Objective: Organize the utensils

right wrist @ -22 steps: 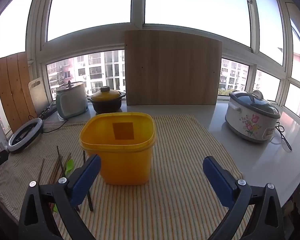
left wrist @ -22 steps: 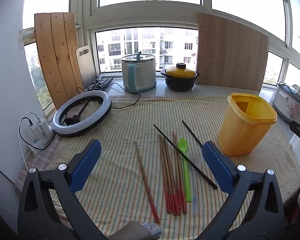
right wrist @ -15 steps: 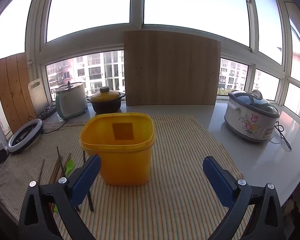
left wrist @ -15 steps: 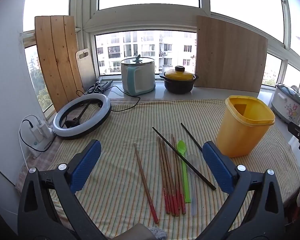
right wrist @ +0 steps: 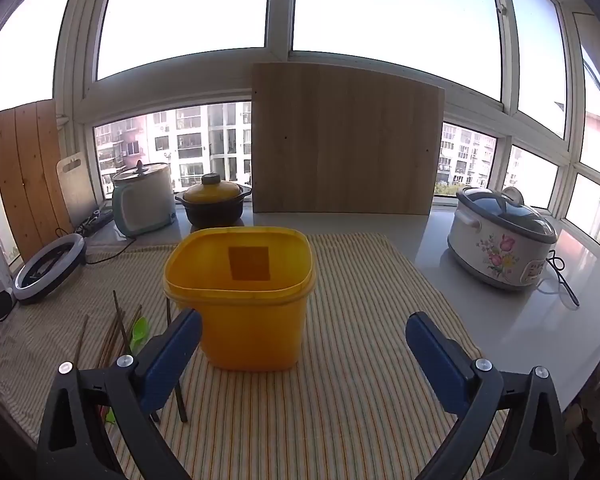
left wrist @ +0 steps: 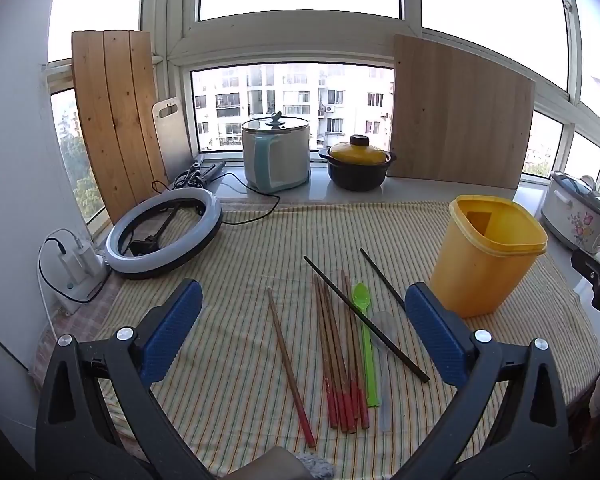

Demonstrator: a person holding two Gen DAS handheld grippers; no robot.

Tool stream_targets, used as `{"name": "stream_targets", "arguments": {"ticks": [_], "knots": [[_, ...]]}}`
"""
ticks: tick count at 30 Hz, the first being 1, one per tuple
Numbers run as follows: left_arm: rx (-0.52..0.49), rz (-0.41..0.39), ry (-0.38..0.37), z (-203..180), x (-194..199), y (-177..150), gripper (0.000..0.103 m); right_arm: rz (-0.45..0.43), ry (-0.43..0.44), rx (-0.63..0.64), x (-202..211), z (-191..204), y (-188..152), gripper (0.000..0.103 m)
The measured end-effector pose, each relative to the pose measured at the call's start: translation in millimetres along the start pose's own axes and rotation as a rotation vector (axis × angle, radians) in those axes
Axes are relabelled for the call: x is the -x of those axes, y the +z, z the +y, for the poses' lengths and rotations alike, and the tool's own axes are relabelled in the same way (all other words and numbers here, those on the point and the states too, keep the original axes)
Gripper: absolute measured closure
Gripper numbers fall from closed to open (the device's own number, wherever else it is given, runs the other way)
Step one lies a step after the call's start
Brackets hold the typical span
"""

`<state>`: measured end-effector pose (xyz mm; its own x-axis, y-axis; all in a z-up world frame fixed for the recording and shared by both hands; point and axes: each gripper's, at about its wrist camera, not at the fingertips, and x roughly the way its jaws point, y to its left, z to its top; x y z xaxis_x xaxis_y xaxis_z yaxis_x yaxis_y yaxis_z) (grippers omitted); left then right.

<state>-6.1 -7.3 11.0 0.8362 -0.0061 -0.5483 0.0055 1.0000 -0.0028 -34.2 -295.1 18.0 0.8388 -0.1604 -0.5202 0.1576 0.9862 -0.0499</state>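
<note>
**Utensils loose beside one yellow bin**

Left gripper (left wrist: 300, 332) and right gripper (right wrist: 302, 356) gape wide, holding nothing. Frame centre: two black chopsticks (left wrist: 364, 318), one green spoon (left wrist: 365, 336), one clear spoon (left wrist: 385, 364), several red-tipped chopsticks (left wrist: 338, 352); exact count unclear. Yellow bin (left wrist: 486, 256) stands centre-right.

Black chopstick (right wrist: 176, 364) partly behind fingers (right wrist: 172, 356)

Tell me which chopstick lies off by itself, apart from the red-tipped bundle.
The single red-tipped chopstick on the left of the bundle: bare striped cloth shows on both sides of it. The long black chopstick instead crosses the bundle and the green spoon.
</note>
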Motion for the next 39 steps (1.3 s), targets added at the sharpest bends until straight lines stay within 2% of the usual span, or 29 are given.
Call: {"name": "stream_targets", "arguments": {"ticks": [7, 9, 39], "knots": [[0.005, 0.001, -0.003, -11, 1, 6, 0.000, 0.001, 0.001, -0.003, 1, -1, 1, 0.000], [0.009, -0.001, -0.009, 3, 0, -1, 0.000, 0.003, 0.003, -0.003, 0, -1, 0, 0.000], [0.013, -0.007, -0.018, 1, -1, -1, 0.000, 0.007, -0.002, -0.011, -2, -3, -2, 0.000]]}}
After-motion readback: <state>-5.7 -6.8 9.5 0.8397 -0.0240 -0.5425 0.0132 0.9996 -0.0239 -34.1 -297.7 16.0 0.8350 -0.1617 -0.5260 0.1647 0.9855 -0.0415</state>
